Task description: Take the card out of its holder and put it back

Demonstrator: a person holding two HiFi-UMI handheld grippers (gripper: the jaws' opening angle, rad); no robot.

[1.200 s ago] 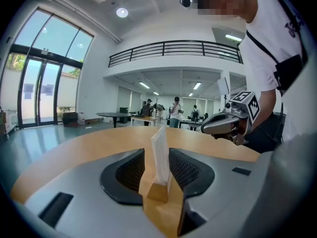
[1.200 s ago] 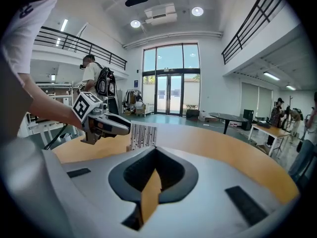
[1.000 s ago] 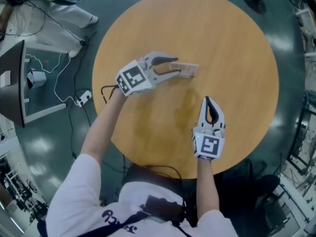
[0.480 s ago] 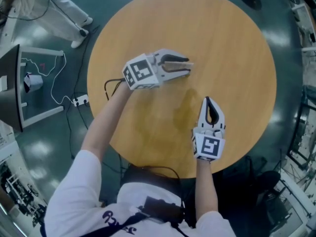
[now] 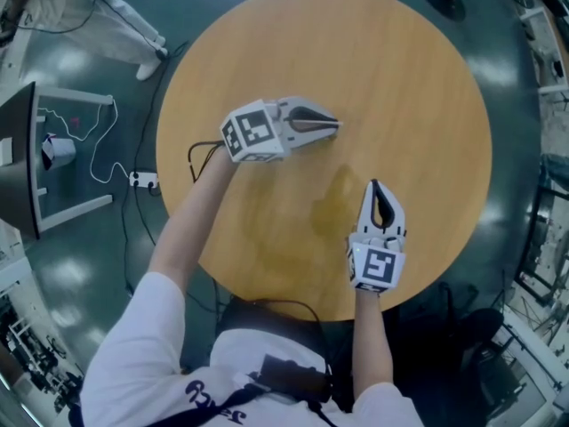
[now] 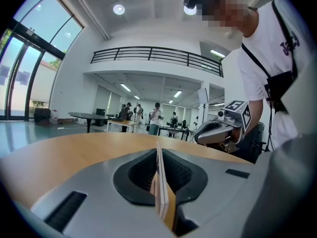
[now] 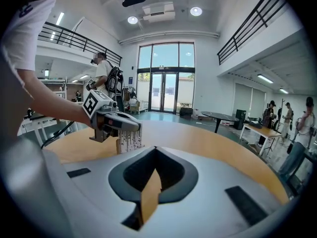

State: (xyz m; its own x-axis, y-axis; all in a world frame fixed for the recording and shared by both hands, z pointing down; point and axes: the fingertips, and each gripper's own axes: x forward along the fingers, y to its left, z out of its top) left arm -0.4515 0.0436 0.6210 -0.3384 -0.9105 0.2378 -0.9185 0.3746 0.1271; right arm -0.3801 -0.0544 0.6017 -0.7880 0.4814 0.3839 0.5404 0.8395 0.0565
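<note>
Holder [image 7: 130, 142] thin, patterned | left hand-held gripper [image 5: 332, 124] just clamped it | right hand-held gripper [image 5: 374, 186] pinched empty

Tall glass doors [image 7: 166, 78], railed mezzanine [image 6: 156, 56], glossy dark floor [image 5: 71, 247].

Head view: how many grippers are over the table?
2. The left gripper, farther out, has jaws that have just been closing on the card holder. The right gripper, shut and empty, is near the table edge. None seem hidden.
</note>
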